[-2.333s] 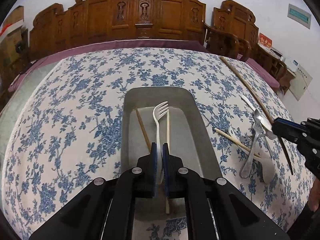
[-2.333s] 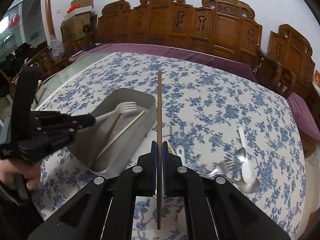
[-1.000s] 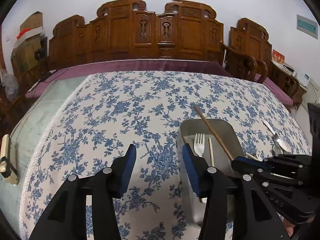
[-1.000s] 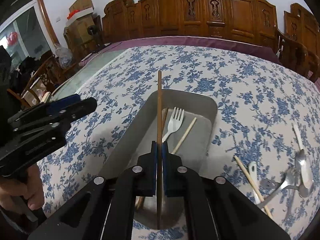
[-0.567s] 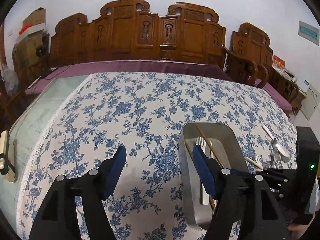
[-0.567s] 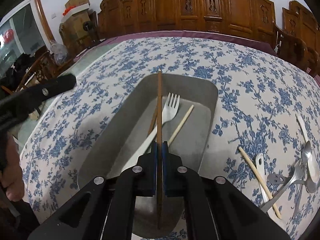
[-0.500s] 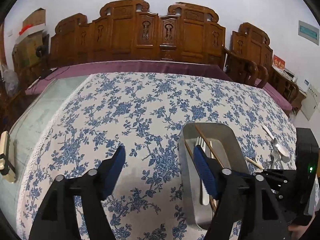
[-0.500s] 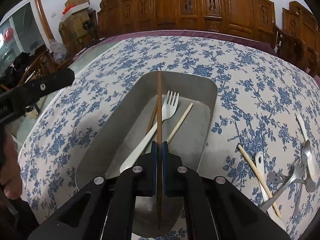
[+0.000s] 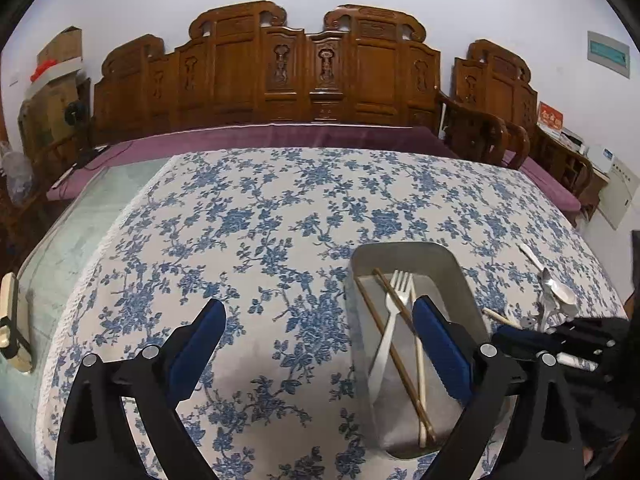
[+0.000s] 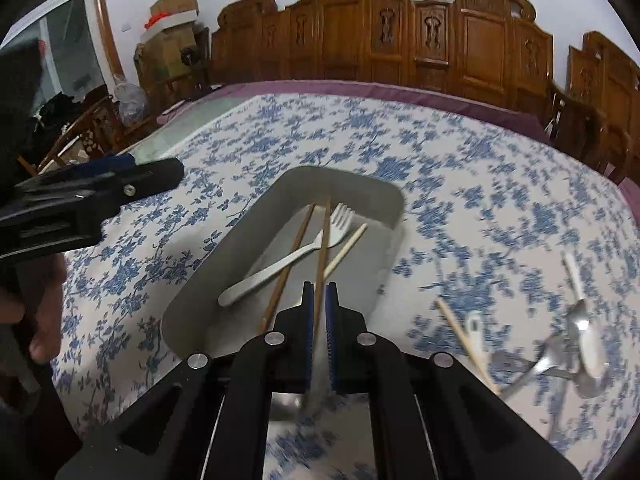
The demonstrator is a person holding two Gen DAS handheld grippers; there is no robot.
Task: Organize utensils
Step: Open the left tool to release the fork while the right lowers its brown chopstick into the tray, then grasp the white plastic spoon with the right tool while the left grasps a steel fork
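A grey metal tray (image 9: pixel 460 276) (image 10: pixel 360 184) lies on the blue-flowered tablecloth. In it lie a white fork (image 9: pixel 394 312) (image 10: pixel 292 258), a pale chopstick (image 10: pixel 348 248) and two brown chopsticks (image 9: pixel 396 344). My right gripper (image 10: pixel 319 296) is at the tray's near end, jaws slightly parted around one brown chopstick (image 10: pixel 322 252), which rests across the fork. My left gripper (image 9: pixel 316 320) is wide open and empty above the cloth, left of the tray. Its right finger (image 9: pixel 436 344) overlaps the tray.
Loose utensils lie right of the tray: metal spoons (image 10: pixel 576 328) (image 9: pixel 554 292), a white spoon (image 10: pixel 476 332), a pale chopstick (image 10: pixel 464 336). Carved wooden chairs (image 9: pixel 316 76) line the far side. Bare glass tabletop (image 9: pixel 72 232) shows at left.
My right gripper lowered the brown chopstick into the tray and its jaws have parted slightly. My left gripper let go of the fork earlier, drew back to the left and opened wide.
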